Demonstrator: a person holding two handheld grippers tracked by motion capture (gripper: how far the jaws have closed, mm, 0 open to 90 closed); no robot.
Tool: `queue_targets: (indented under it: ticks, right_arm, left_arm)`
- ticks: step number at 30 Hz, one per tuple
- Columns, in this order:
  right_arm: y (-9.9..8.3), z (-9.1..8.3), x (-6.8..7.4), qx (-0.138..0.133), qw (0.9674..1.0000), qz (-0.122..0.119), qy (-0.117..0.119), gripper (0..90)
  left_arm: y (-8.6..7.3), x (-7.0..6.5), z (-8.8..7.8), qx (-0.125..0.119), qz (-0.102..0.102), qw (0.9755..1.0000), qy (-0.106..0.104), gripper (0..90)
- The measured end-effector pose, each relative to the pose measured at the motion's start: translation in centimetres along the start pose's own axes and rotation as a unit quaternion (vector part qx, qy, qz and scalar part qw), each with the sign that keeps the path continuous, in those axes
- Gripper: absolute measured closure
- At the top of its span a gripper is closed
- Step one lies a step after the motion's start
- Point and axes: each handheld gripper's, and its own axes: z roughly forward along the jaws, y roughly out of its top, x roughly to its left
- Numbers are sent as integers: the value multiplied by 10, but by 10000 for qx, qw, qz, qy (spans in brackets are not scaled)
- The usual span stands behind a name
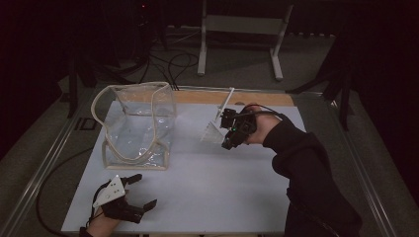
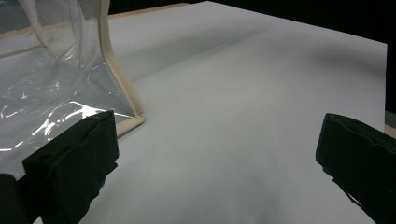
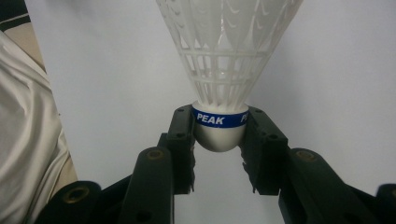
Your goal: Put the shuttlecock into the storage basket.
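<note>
— Jaws first, high view?
— Right gripper [image 1: 221, 129] is clamped on a white shuttlecock [image 1: 212, 132], held above the middle of the table [image 1: 217, 192], w/ the skirt pointing left toward the clear bag [image 1: 136, 126]. Left gripper [image 1: 143, 190] sits at the near-left corner, jaws spread wide, nothing btwn them, grey plate on top.
— Bag?
— Transparent plastic, beige trim and handles, standing upright on the left half of the white tabletop, mouth open at the top. Shuttlecock is to its right, apart from it, not touching. A thin white stick-like thing [image 1: 225, 103] lies near the far edge just behind the right gripper; can't tell what it is.
— Left gripper view?
— Both black jaws far apart at the bottom corners, bare table [image 2: 243, 107] btwn them. Bag corner [image 2: 70, 84] w/ its beige seam is just beyond the left-hand jaw; can't tell if they touch.
— Right gripper view?
— Jaws pinch the shuttlecock [image 3: 219, 126] by its rounded white base, one jaw each side. Blue band around the base reads "PEAK". Plastic lattice skirt fans up and away from the camera, white table [image 3: 116, 70] behind. Pale fabric [image 3: 23, 140] at the left edge, unclear what.
</note>
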Motion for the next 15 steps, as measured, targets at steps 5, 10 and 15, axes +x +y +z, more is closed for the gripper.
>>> queue_targets:
  ticks: [5, 10, 15]
  right_arm:
    - [8, -3, 3, -58, 10000, -61, 34, 664]
    - [16, -6, 6, -152, 9998, -111, 64, 664]
    - [24, -8, 9, -196, 9996, -226, 22, 664]
  left_arm:
    - [0, 0, 0, 11, -1, 10000, -9, 5]
    - [0, 0, 0, 3, -8, 10000, -10, 5]
    - [0, 0, 0, 13, -1, 10000, -10, 5]
